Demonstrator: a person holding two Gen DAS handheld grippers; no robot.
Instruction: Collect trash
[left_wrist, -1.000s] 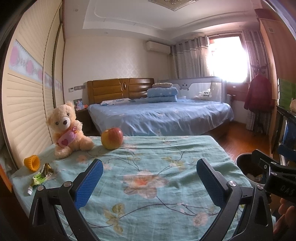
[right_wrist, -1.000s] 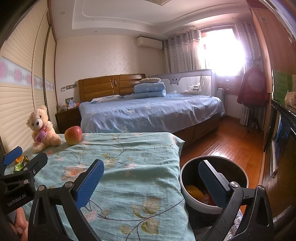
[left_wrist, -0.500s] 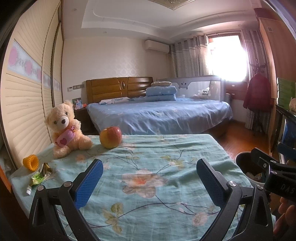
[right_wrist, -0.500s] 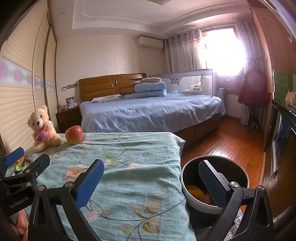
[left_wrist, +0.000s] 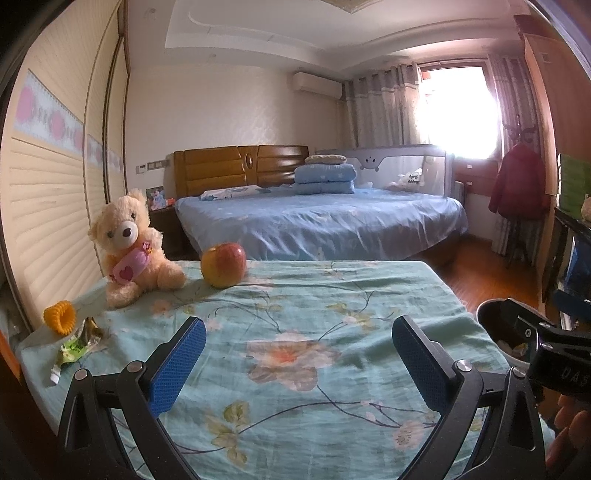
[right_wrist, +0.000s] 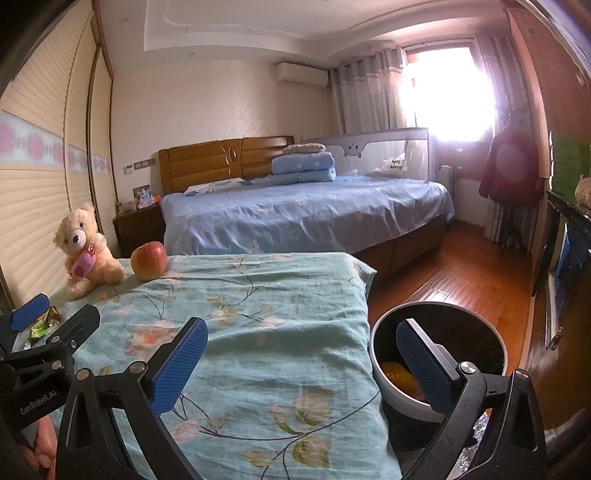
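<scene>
- Hovering over the floral cloth (left_wrist: 295, 332), left gripper (left_wrist: 295, 358) spread apart, empty.
- Right gripper (right_wrist: 299, 360) likewise apart, empty.
- Green wrapper (left_wrist: 75, 345) lies at nine o'clock; bin (right_wrist: 384, 373) at three.

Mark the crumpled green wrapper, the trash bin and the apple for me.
green wrapper (left_wrist: 75, 345), left wrist view, on its crumpled middle.
trash bin (right_wrist: 373, 341), right wrist view, on its left rim.
apple (left_wrist: 223, 264), left wrist view, on its front face.
</scene>
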